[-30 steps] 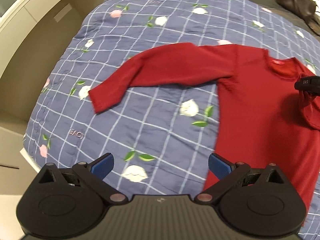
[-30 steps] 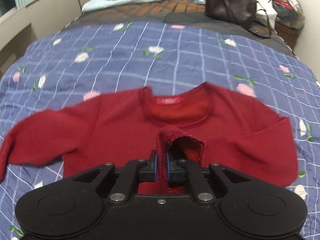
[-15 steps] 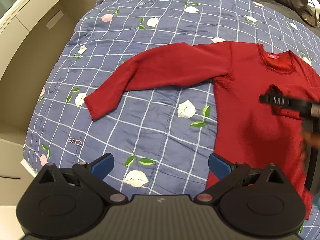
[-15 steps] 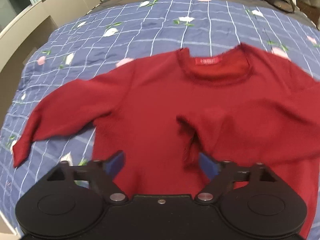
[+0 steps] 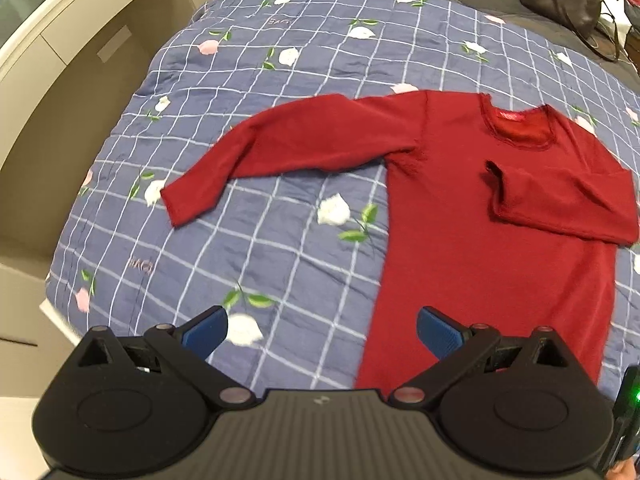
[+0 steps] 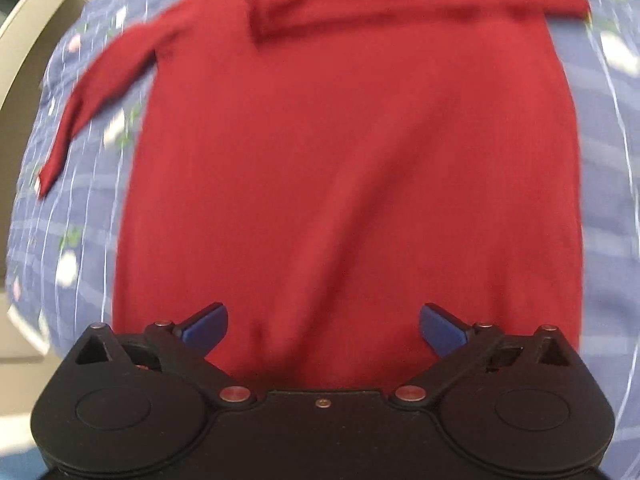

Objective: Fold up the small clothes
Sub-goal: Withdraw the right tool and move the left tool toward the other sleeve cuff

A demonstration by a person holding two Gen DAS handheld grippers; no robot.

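1. Red top (image 5: 472, 240) lies flat on the quilt (image 5: 280, 248), neck away from us. One sleeve (image 5: 560, 204) is folded in across the chest; the other sleeve (image 5: 288, 148) is stretched out to the side w/ its cuff (image 5: 176, 208) on bare quilt.
2. Left gripper (image 5: 322, 330) hovers over the quilt by the hem edge, jaws spread wide, nothing in them.
3. Right gripper (image 6: 324, 328) sits low over the body of the top, jaws also wide apart, empty (view is blurred, so contact w/ the cloth can't be told).
4. Handling: soft knit, light, limp. It'll sag and drag, prob. clings a bit to the quilt.
5. Best hold, I'd say: pinch the outstretched cuff, one layer pair only, lift a little, carry it across the chest.
6. Risk: snagging the quilt w/ the pinch, or rumpling the folded sleeve.
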